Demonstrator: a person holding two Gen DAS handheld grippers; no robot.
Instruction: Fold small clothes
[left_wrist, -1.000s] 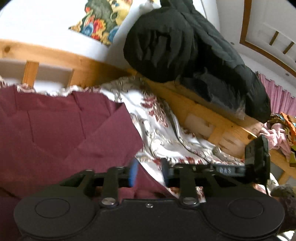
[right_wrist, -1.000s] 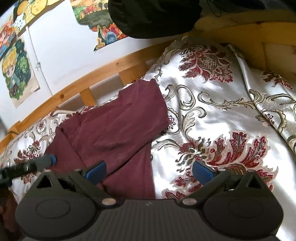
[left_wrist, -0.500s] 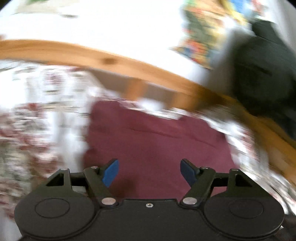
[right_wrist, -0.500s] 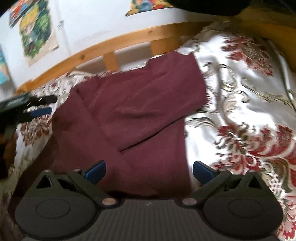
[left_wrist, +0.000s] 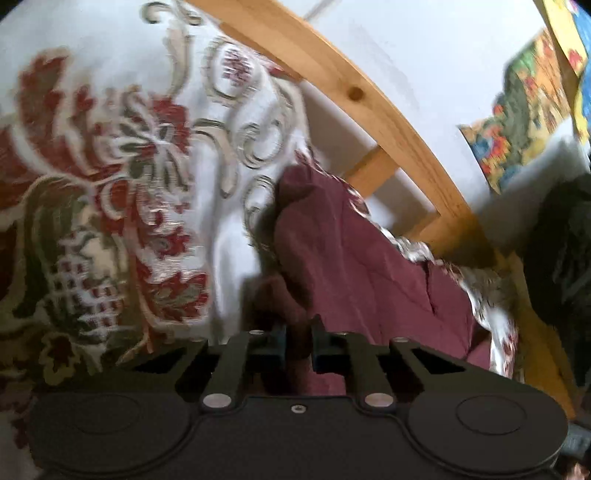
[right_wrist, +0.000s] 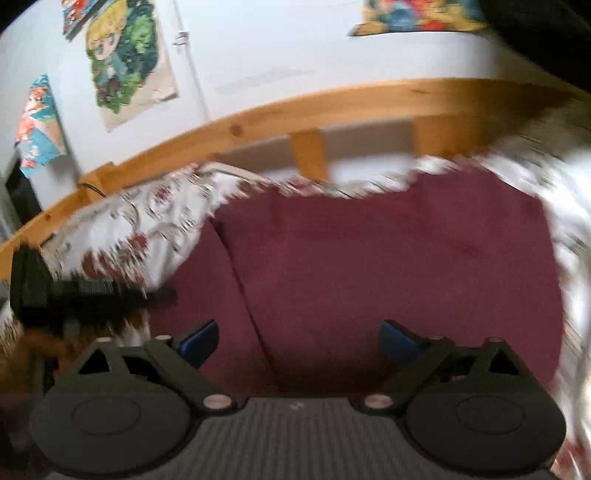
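Your left gripper (left_wrist: 298, 341) is clenched on the near edge of the maroon fabric garment (left_wrist: 354, 266), which lies on the white satin bedspread with red floral pattern (left_wrist: 110, 184). Your right gripper (right_wrist: 298, 341) hangs released, fingers wide apart, over the garment.

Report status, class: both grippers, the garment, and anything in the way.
Left gripper nearly shut on the maroon garment's edge. Right gripper open, over the garment. Garment partly folded on the floral bedspread. Nothing obstructing.
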